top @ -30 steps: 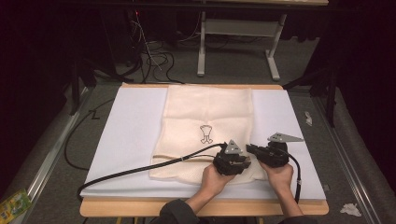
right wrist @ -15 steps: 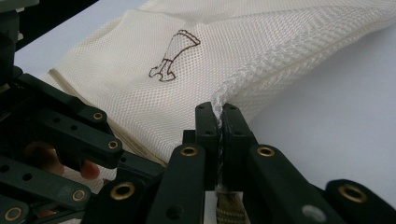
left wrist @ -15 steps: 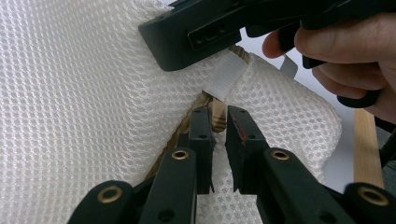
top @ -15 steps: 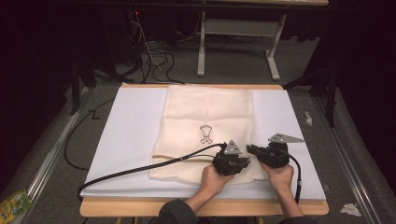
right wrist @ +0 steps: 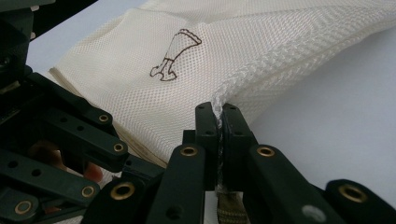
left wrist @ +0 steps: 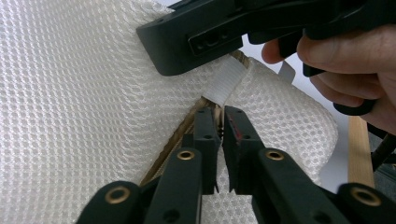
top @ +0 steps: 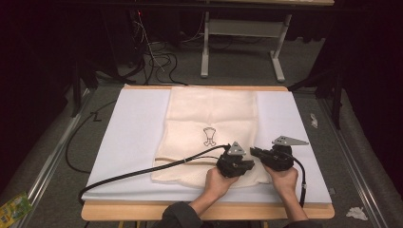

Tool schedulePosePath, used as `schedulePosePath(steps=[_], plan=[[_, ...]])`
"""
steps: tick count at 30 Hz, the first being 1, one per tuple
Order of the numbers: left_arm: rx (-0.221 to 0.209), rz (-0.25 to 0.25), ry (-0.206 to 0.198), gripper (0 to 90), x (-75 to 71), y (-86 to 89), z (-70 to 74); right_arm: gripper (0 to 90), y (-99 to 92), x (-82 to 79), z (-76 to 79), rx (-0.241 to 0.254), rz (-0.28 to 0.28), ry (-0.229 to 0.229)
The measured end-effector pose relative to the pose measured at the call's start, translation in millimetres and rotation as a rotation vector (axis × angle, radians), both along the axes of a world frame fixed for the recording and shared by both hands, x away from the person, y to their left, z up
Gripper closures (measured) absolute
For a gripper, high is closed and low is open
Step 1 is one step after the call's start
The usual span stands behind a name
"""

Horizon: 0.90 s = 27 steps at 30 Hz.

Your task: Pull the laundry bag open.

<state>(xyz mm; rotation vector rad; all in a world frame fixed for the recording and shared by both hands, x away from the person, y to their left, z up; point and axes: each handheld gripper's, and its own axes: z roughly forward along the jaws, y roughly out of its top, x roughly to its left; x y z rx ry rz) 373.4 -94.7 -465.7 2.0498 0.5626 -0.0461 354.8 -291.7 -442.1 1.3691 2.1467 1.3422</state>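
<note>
A cream mesh bag with a small dark drawing lies flat on the white-covered table. Both grippers meet at the bag's near right corner. My left gripper points right; in the left gripper view its jaws are pressed together on the mesh at the tan zipper seam. My right gripper is shut on a white woven tab just above, and that tab runs into its jaws as a braided strip. A hand holds the right gripper.
The left gripper's black cable trails across the table's near left. The wooden table edge runs along the front. On the floor are cables, a white table frame, paper scraps and a green packet.
</note>
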Motion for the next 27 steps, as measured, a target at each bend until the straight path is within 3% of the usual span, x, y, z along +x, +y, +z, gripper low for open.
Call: schedulePosePath(steps=[8,27], plan=[[-0.003,-0.014,0.03,86.9,2.7,1.3,0.8,88.5,-1.9,-0.3,-1.1,-0.011,0.0,-0.007],[0.065,-0.012,-0.052,87.1,-0.8,9.0,13.7,88.6,-3.9,-1.2,0.0,-0.047,0.005,-0.018]])
